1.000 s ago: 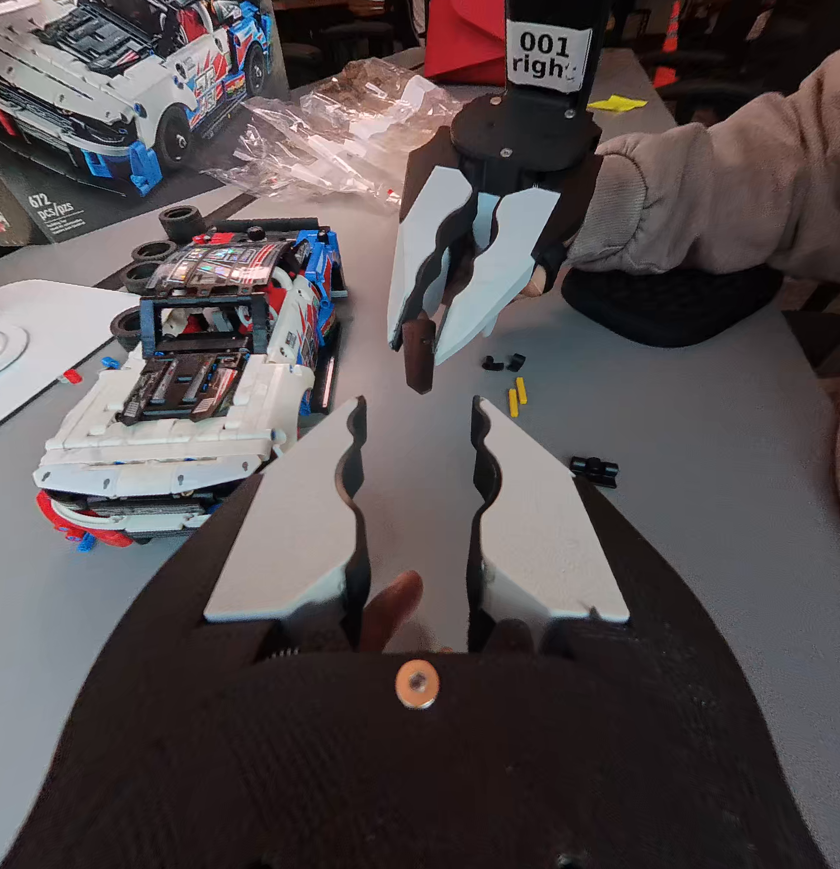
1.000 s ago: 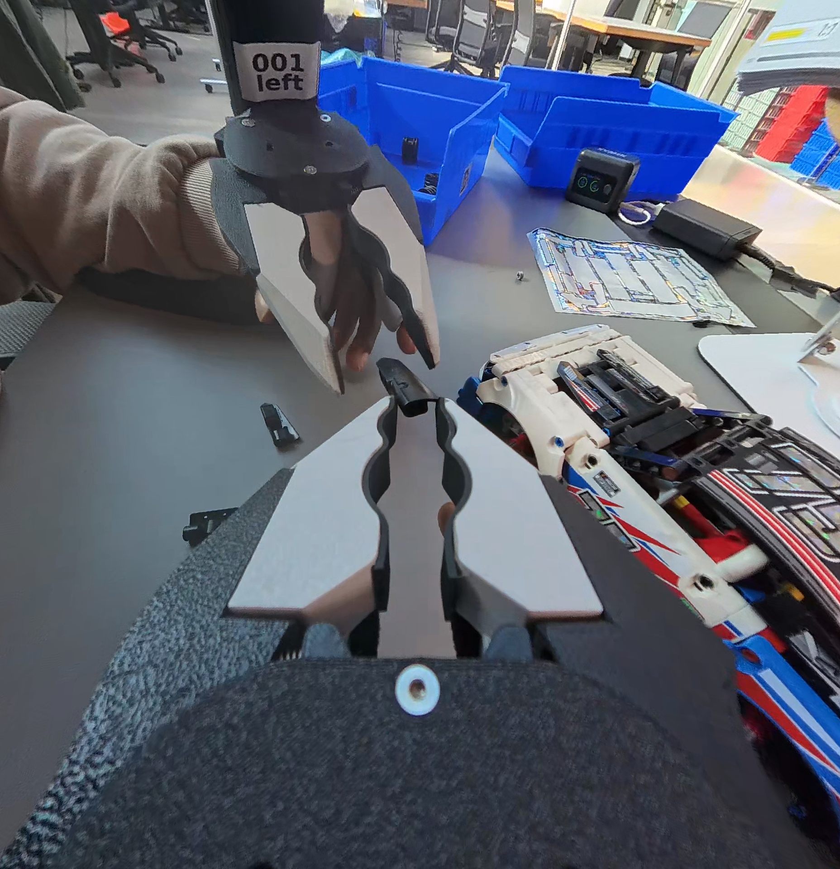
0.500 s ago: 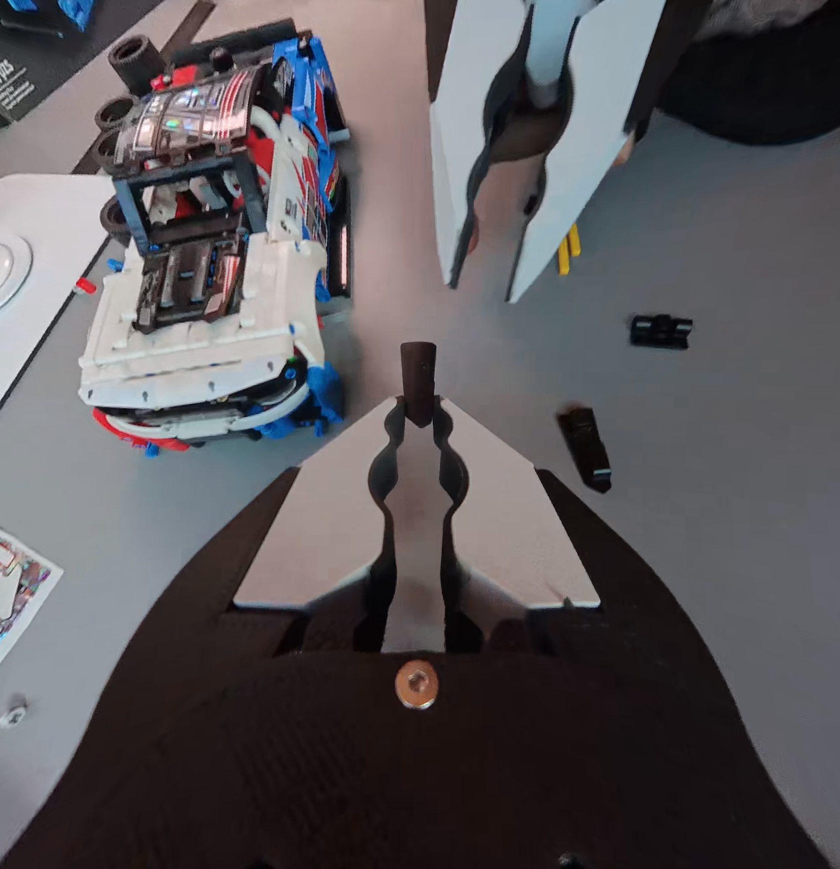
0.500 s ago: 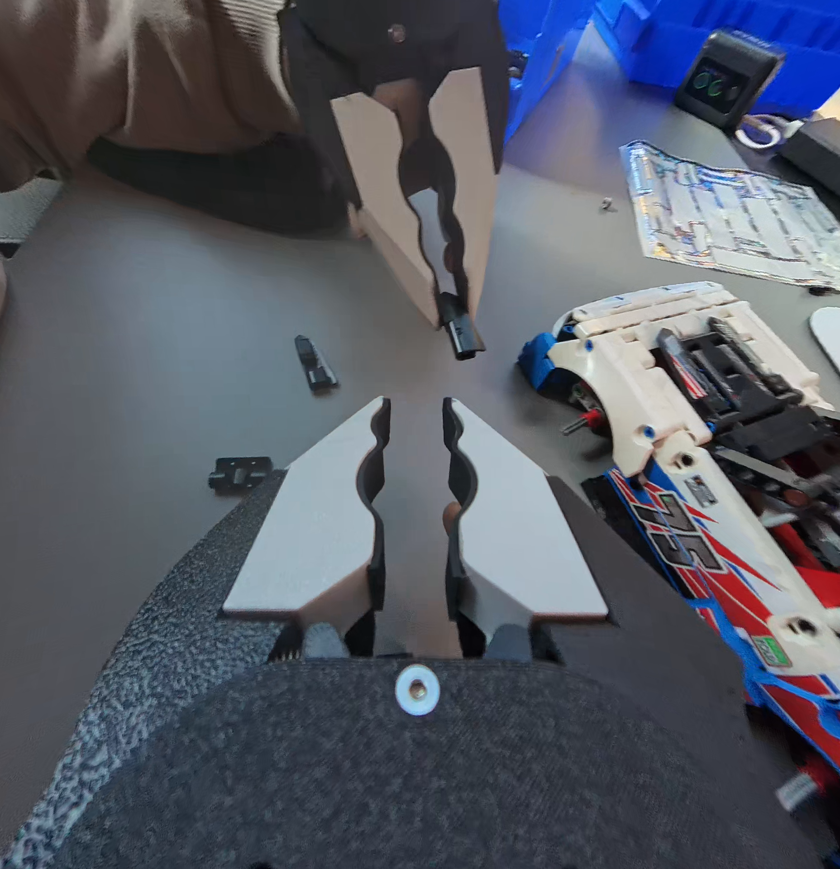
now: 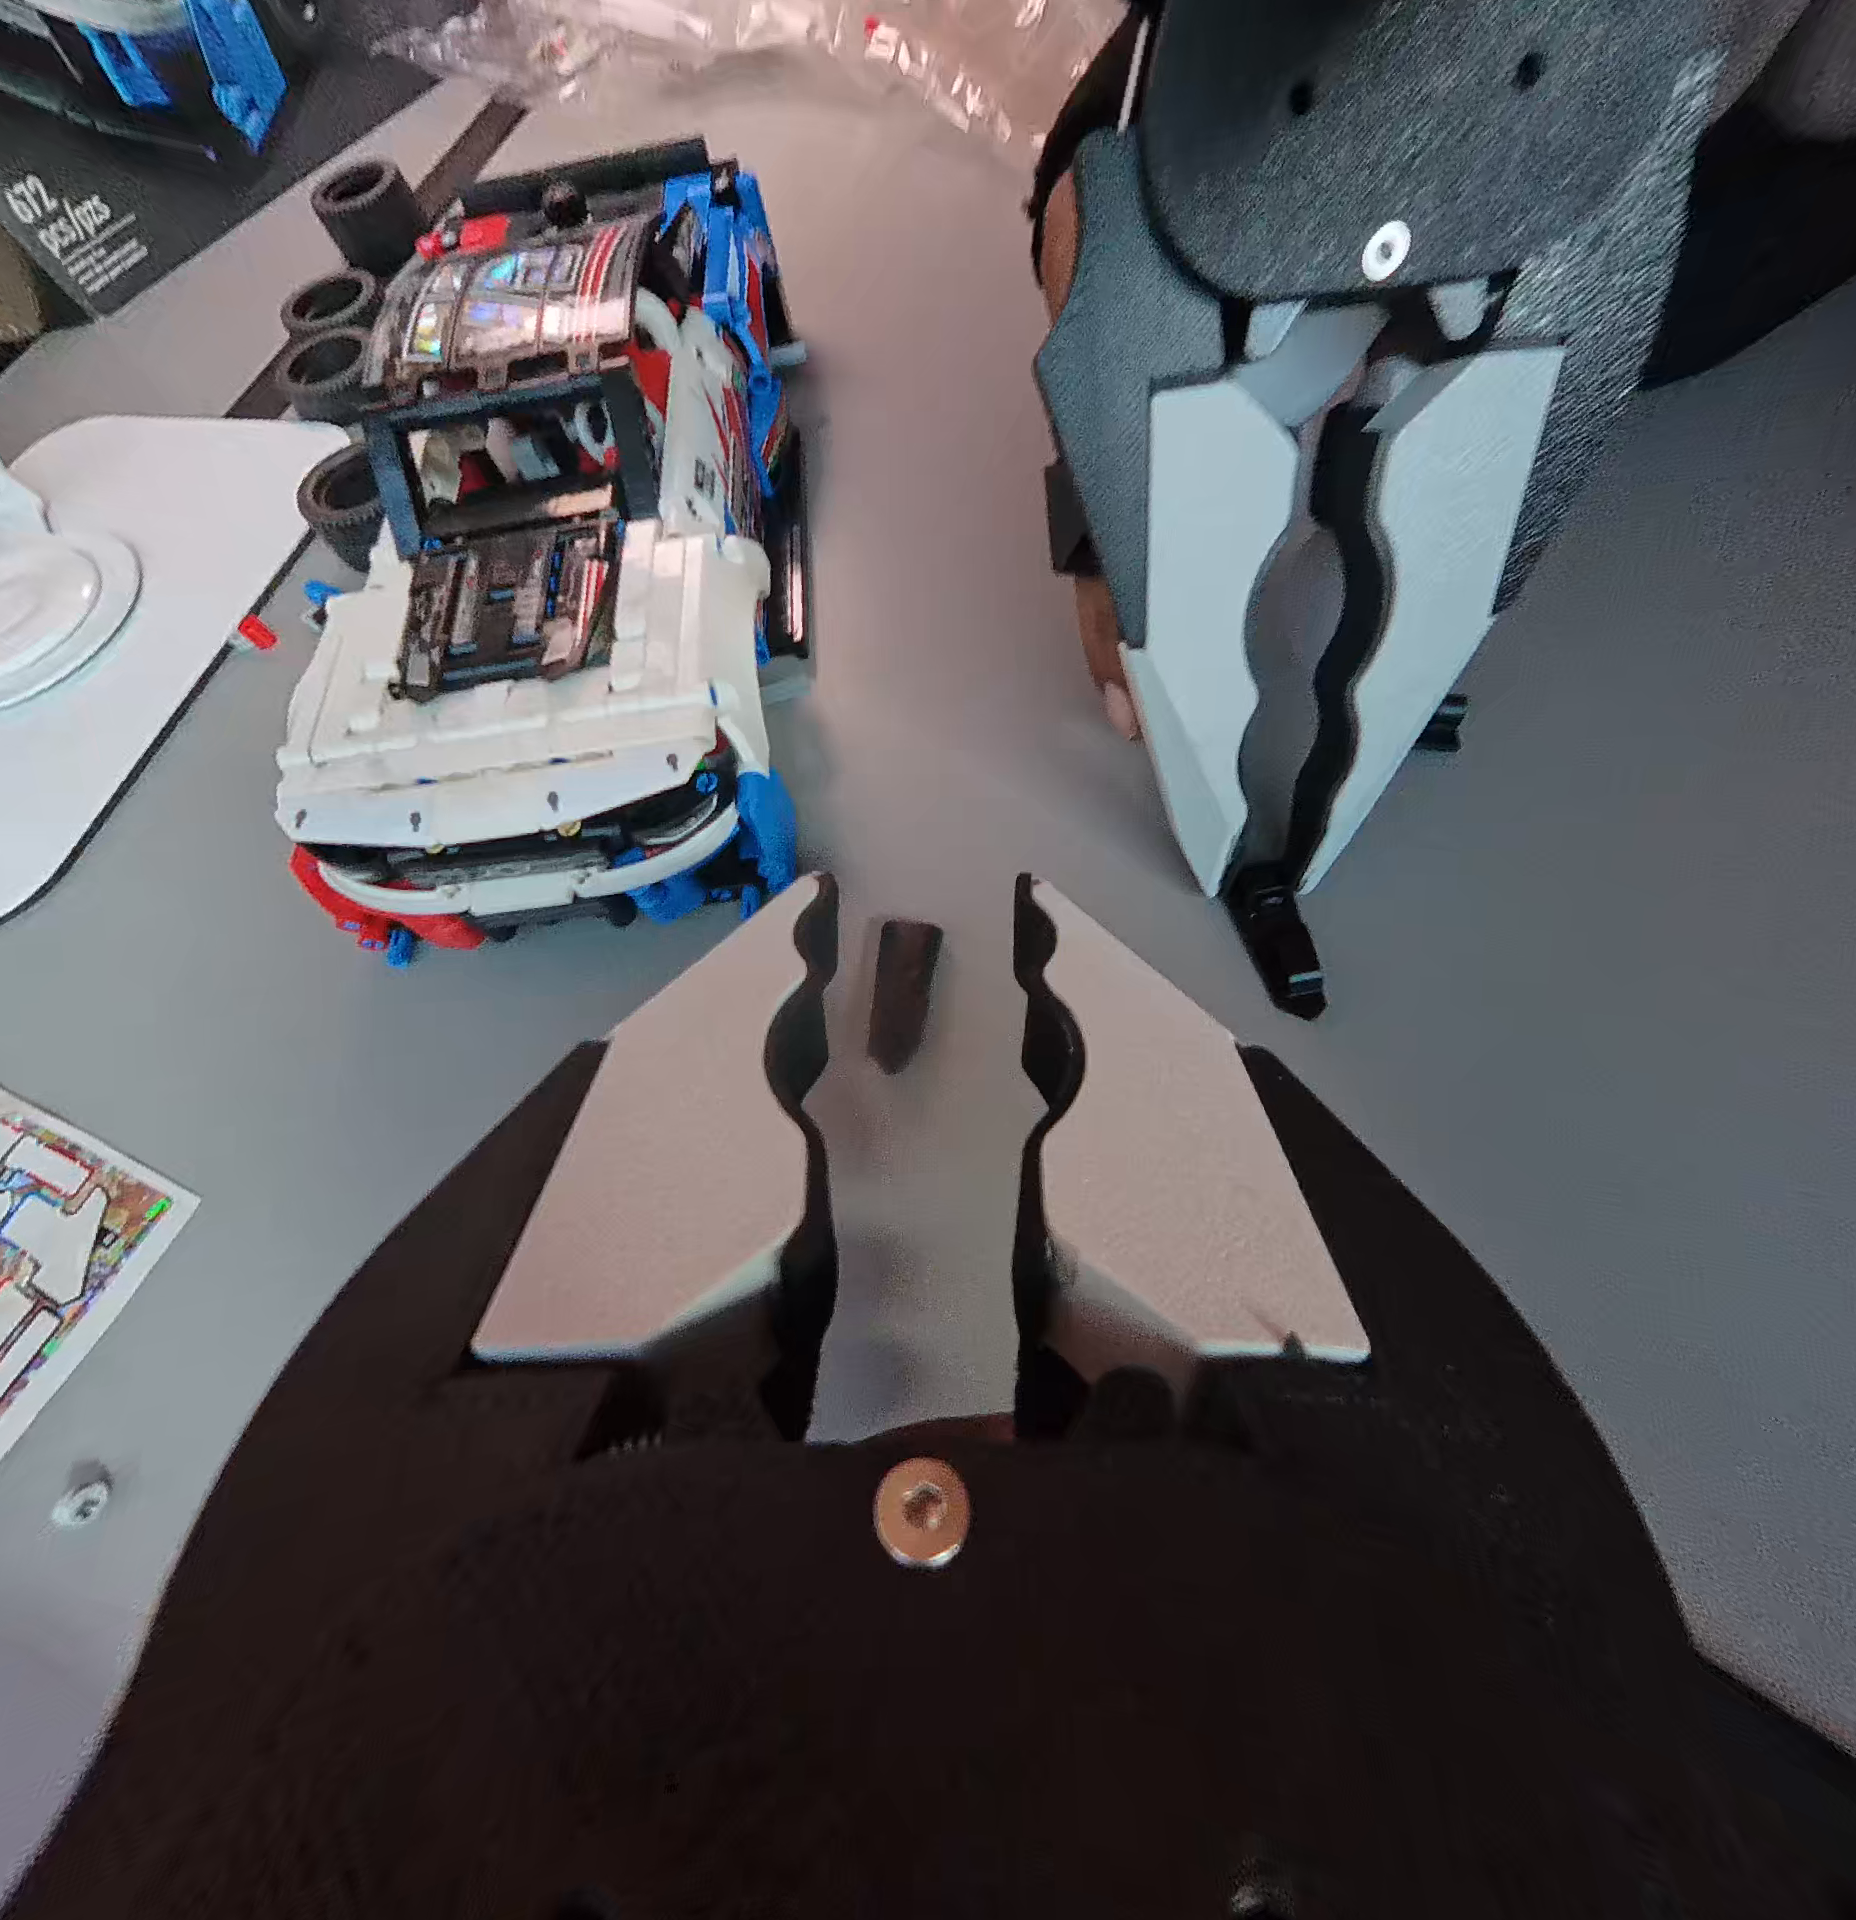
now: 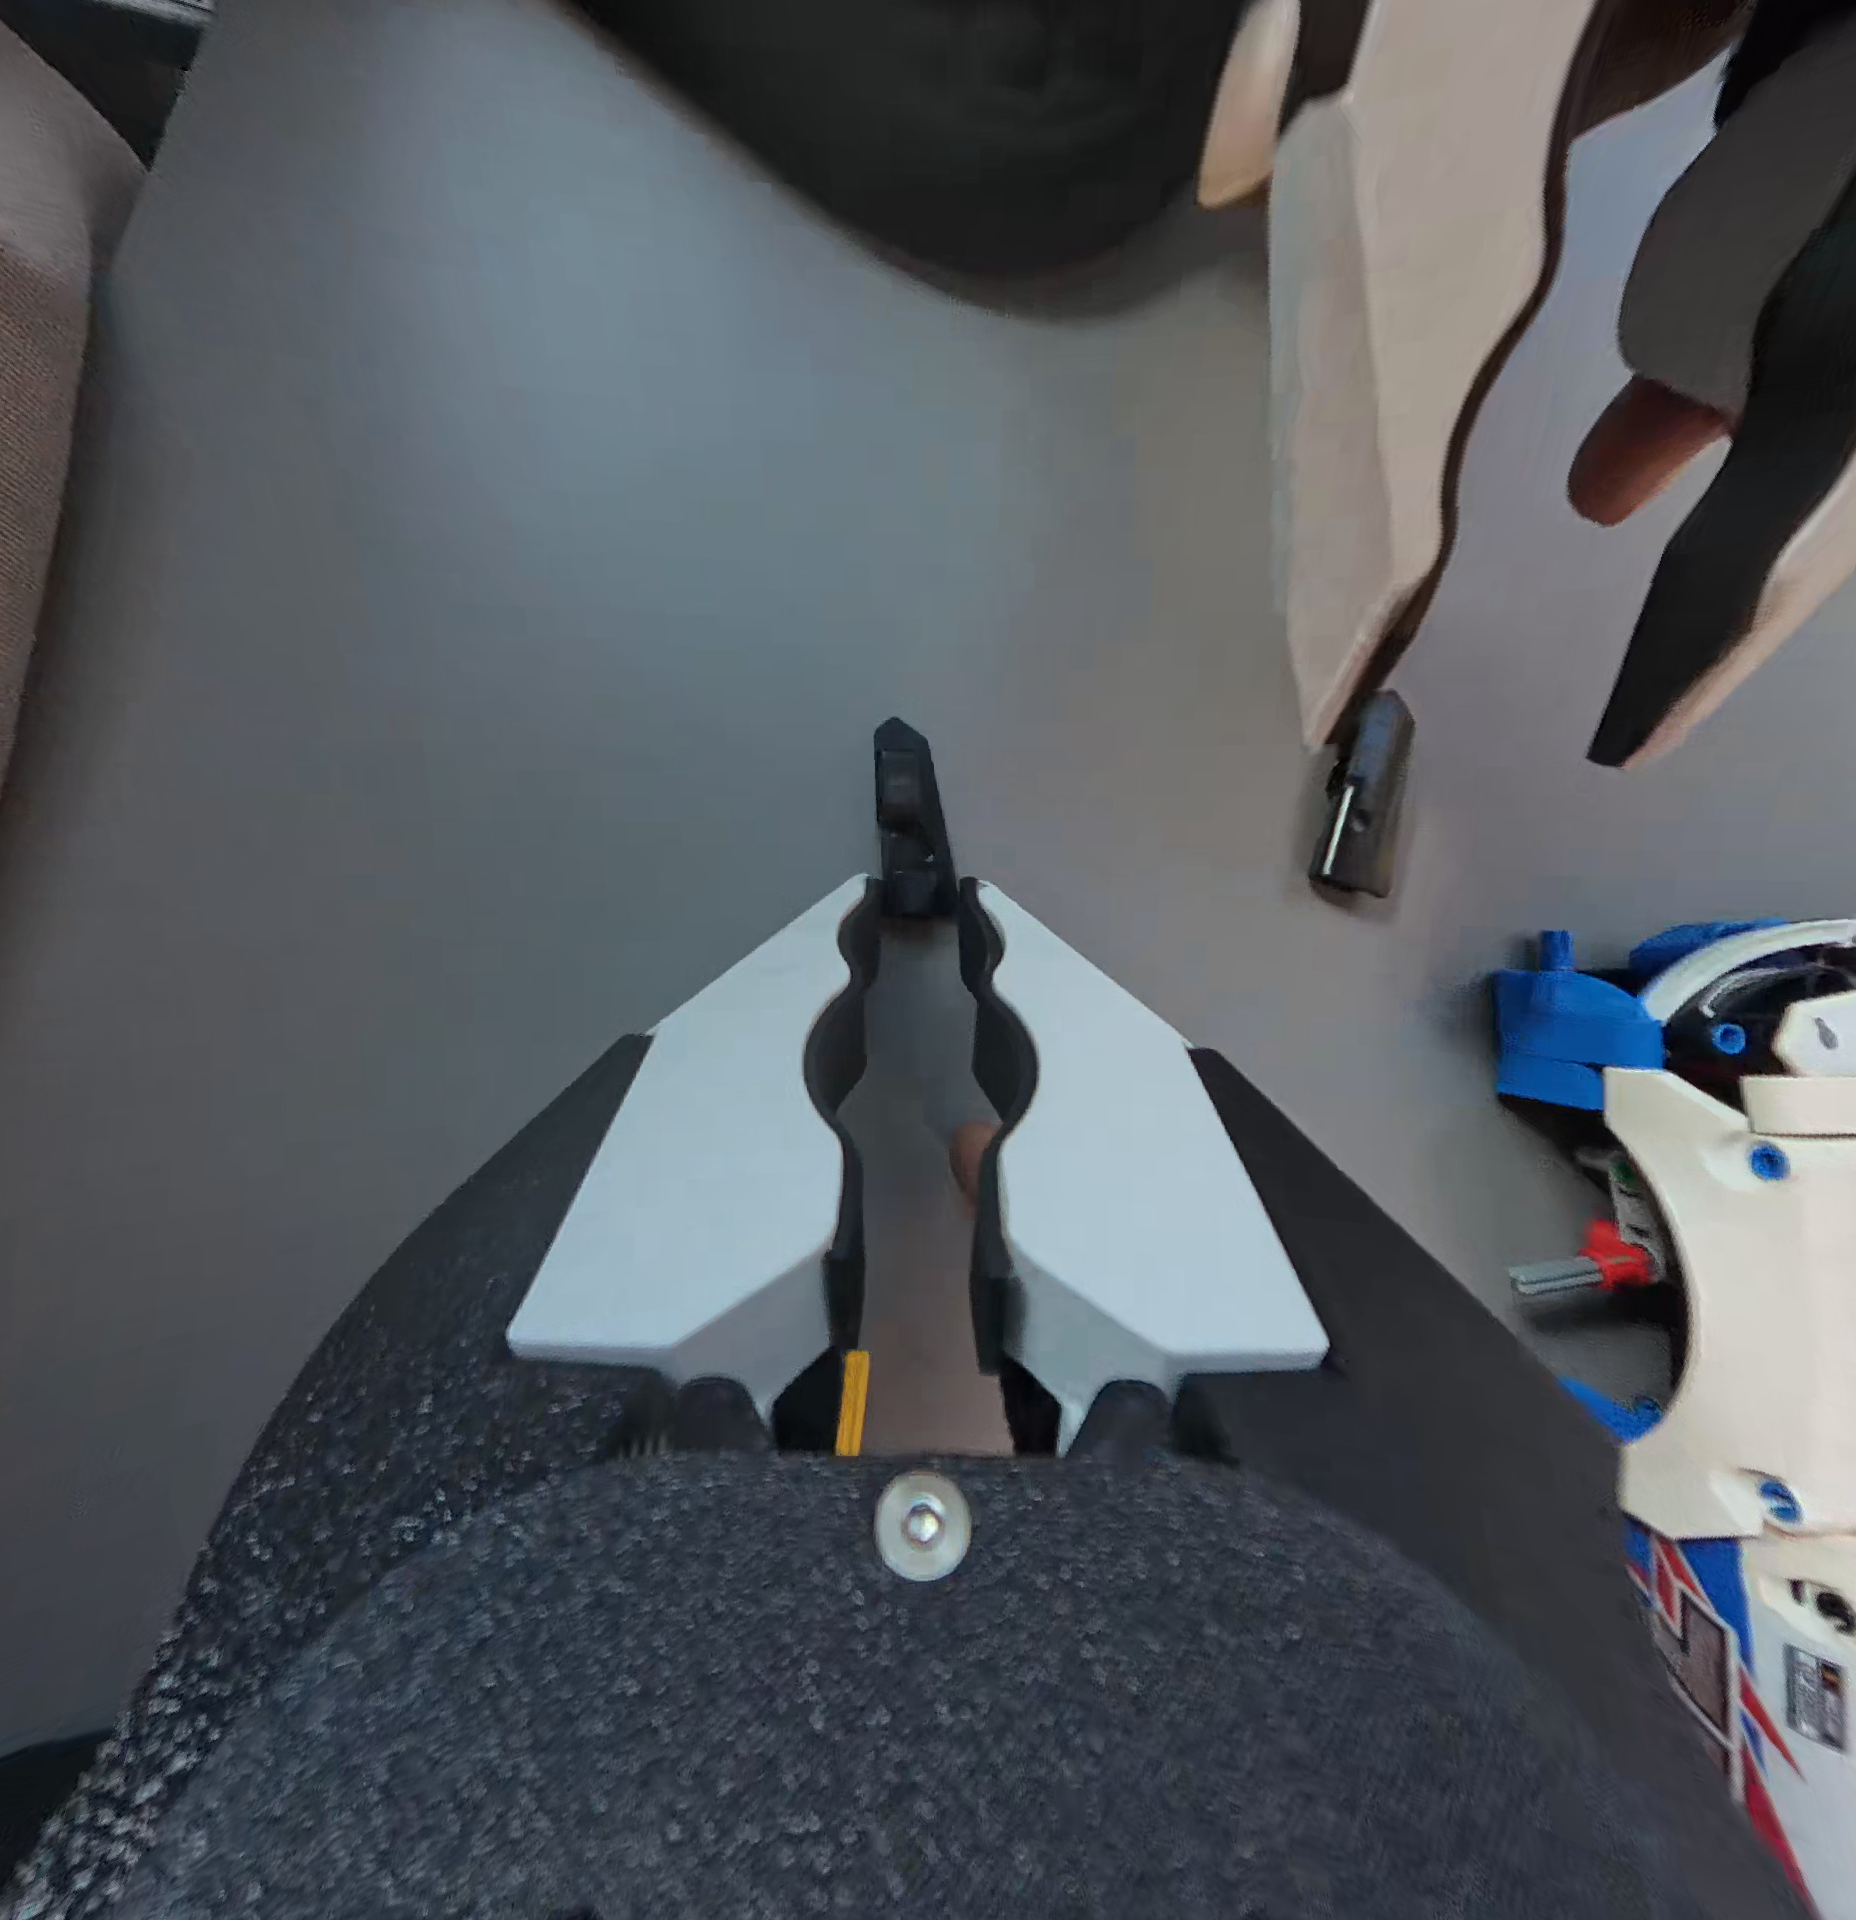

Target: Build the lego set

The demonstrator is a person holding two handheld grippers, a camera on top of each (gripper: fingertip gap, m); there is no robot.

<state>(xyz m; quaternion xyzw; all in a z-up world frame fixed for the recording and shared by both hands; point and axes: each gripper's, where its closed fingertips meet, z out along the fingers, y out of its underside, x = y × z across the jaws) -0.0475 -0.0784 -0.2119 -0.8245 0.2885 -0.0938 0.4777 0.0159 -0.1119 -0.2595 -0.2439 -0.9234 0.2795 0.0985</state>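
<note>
The white, blue and red lego car (image 5: pixel 550 644) stands on the grey table, also at the right edge of the right wrist view (image 6: pixel 1734 1195). My left gripper (image 5: pixel 922 894) is open. A short dark piece (image 5: pixel 903 992) lies loose on the table between its fingertips. The right wrist view shows this gripper (image 6: pixel 1475 738) at the top right with the dark piece (image 6: pixel 1360 800) under its tip. My right gripper (image 6: pixel 916 891) is shut on a slim black lego piece (image 6: pixel 908 810) at table level. It stands right of the car in the left wrist view (image 5: pixel 1267 883).
Black tyres (image 5: pixel 347 301) and the set's box (image 5: pixel 72 208) lie behind the car. A white pad (image 5: pixel 124 582) and sticker sheet (image 5: pixel 41 1247) are at the left. A small black part (image 5: pixel 1449 727) and a yellow pin (image 6: pixel 851 1403) lie near the right gripper.
My left gripper has opened and let the dark piece down on the table. My right gripper has come down and shut on the black piece that lay on the table.
</note>
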